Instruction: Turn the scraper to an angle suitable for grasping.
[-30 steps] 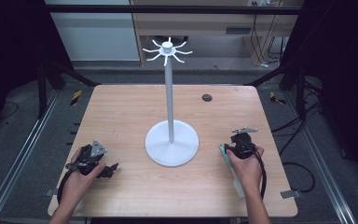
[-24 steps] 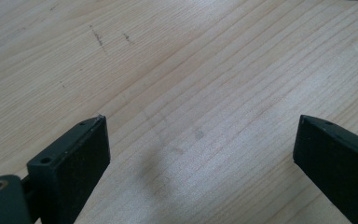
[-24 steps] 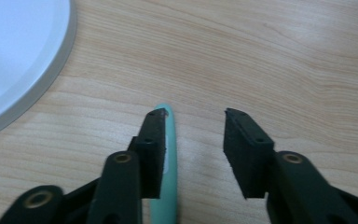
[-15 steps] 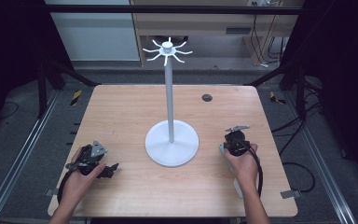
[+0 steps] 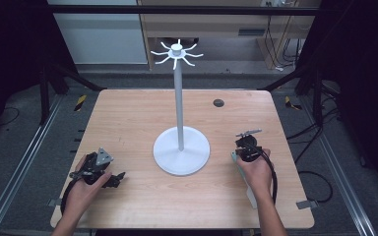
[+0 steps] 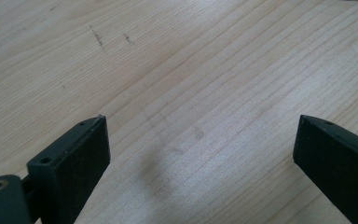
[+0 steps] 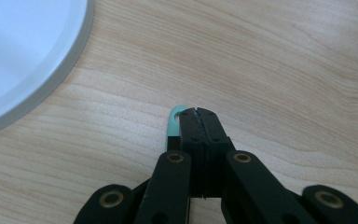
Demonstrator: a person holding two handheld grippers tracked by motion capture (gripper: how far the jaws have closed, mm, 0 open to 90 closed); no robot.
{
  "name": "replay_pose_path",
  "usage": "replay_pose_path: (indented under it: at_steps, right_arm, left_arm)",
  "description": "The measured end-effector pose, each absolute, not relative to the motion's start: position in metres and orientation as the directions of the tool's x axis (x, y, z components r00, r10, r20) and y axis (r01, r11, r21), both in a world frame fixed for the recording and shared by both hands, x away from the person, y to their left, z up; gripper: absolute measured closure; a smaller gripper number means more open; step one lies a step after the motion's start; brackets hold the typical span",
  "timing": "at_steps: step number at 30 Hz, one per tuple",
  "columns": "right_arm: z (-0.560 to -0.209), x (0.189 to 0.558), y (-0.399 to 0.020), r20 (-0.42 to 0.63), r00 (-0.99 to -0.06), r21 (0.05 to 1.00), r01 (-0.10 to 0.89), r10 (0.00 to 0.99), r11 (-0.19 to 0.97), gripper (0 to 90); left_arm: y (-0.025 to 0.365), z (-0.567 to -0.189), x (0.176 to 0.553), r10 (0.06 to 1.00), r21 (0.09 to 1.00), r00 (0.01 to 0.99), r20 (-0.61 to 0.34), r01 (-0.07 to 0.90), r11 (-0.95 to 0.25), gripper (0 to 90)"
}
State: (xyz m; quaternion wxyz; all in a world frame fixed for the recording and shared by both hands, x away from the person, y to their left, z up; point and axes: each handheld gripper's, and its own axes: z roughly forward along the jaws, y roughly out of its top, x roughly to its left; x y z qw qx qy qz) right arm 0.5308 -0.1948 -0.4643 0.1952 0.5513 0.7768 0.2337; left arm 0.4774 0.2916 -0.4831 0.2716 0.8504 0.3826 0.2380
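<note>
A white stand with hook arms at its top rises from a round base at the table's middle. My right gripper is right of the base, low over the wood. Its jaws have just been closing. In the right gripper view the gripper is shut, with a teal loop curving round its left jaw into the seam between the tips. The loop belongs to a long pale item lying under my right forearm. My left gripper rests near the front left and stands open over bare wood.
The stand's white base rim lies close to the left of the right gripper. A small dark round spot marks the far side of the wooden table. Cables trail from both grippers toward the front edge.
The right hand has shifted slightly toward the stand's base. The left hand has kept still.
</note>
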Motion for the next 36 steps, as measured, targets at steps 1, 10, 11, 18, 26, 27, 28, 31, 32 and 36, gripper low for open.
replay_pose_path:
  at_steps: [1, 10, 11, 18, 26, 27, 28, 31, 32, 36]
  right_arm:
    - [-0.465, 0.531, -0.195, -0.047, -0.319, 0.572, 0.768, 0.947, 0.287, 90.0]
    - [-0.475, 0.532, -0.199, -0.040, -0.310, 0.537, 0.795, 0.950, 0.282, 90.0]
    - [-0.475, 0.533, -0.200, -0.039, -0.309, 0.534, 0.797, 0.950, 0.282, 90.0]
    - [-0.478, 0.531, -0.202, -0.020, -0.311, 0.530, 0.803, 0.950, 0.274, 90.0]
    - [-0.475, 0.522, -0.196, 0.027, -0.386, 0.512, 0.797, 0.922, 0.319, 90.0]
    - [-0.474, 0.521, -0.197, 0.033, -0.396, 0.510, 0.796, 0.918, 0.325, 90.0]
    - [-0.474, 0.521, -0.196, 0.038, -0.402, 0.509, 0.796, 0.915, 0.328, 90.0]
    - [-0.473, 0.518, -0.195, 0.049, -0.420, 0.506, 0.793, 0.906, 0.339, 90.0]
    - [-0.473, 0.518, -0.195, 0.048, -0.423, 0.505, 0.792, 0.905, 0.343, 90.0]
    - [-0.472, 0.516, -0.193, 0.047, -0.438, 0.510, 0.783, 0.898, 0.355, 90.0]
  left_arm:
    - [0.292, -0.483, 0.477, 0.780, 0.642, 0.595, 0.197, 0.523, -0.561, 3.5]
    - [0.292, -0.483, 0.478, 0.779, 0.643, 0.594, 0.199, 0.521, -0.561, 3.5]
    - [0.292, -0.483, 0.478, 0.779, 0.643, 0.594, 0.199, 0.521, -0.562, 3.5]
    - [0.292, -0.483, 0.478, 0.778, 0.642, 0.596, 0.199, 0.521, -0.562, 3.5]
    - [0.291, -0.483, 0.478, 0.777, 0.640, 0.598, 0.199, 0.521, -0.565, 3.5]
    - [0.291, -0.484, 0.478, 0.777, 0.641, 0.597, 0.199, 0.520, -0.564, 3.4]
    - [0.291, -0.484, 0.478, 0.777, 0.642, 0.597, 0.200, 0.519, -0.564, 3.5]
    - [0.291, -0.484, 0.478, 0.777, 0.641, 0.597, 0.200, 0.520, -0.565, 3.5]
    - [0.291, -0.484, 0.478, 0.777, 0.640, 0.597, 0.200, 0.520, -0.565, 3.5]
    - [0.291, -0.484, 0.478, 0.777, 0.642, 0.597, 0.200, 0.519, -0.565, 3.5]
